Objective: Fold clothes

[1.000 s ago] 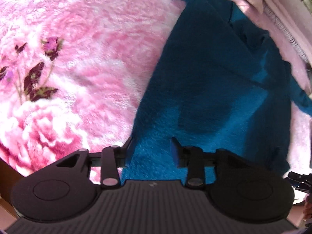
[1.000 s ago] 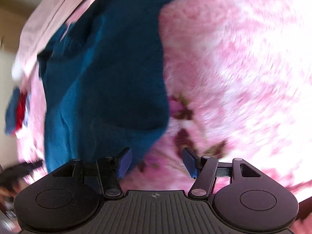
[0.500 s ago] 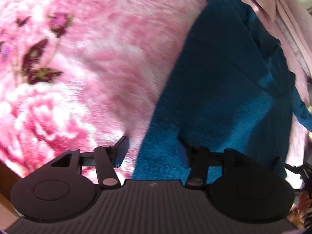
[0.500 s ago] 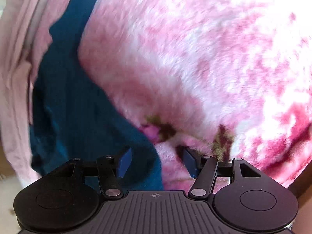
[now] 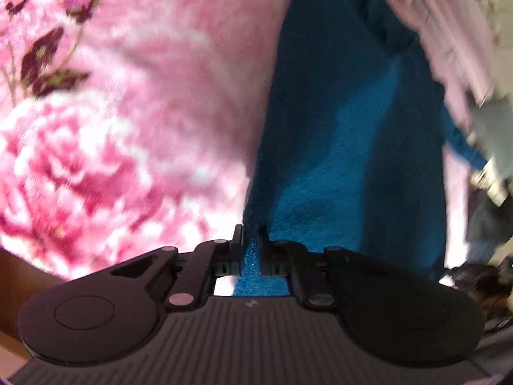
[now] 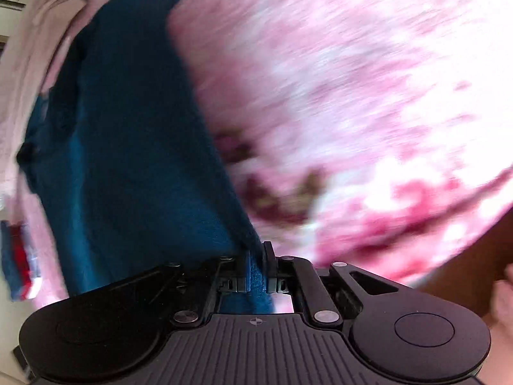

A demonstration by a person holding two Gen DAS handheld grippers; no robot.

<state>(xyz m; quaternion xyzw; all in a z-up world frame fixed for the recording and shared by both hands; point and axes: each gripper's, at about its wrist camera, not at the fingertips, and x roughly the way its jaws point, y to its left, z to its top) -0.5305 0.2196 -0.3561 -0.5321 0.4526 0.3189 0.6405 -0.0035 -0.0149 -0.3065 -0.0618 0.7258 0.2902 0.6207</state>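
Both grippers, left gripper (image 5: 251, 235) and right gripper (image 6: 255, 252), steeply downward, clamped on teal garment (image 5: 346, 134).

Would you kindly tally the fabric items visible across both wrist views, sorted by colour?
Teal: 1, the teal garment, pinched by both tools.
Pink floral: 1, the plush blanket.
Pale pink: 1, the pale pink cloth at the far edge.
Red and blue: 1, the folded item; kind unclear.
Total: 4

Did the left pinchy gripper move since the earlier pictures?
Yes. The left gripper slid right, off the pink flowered fleece blanket, and closed on the blue knitted garment's edge.
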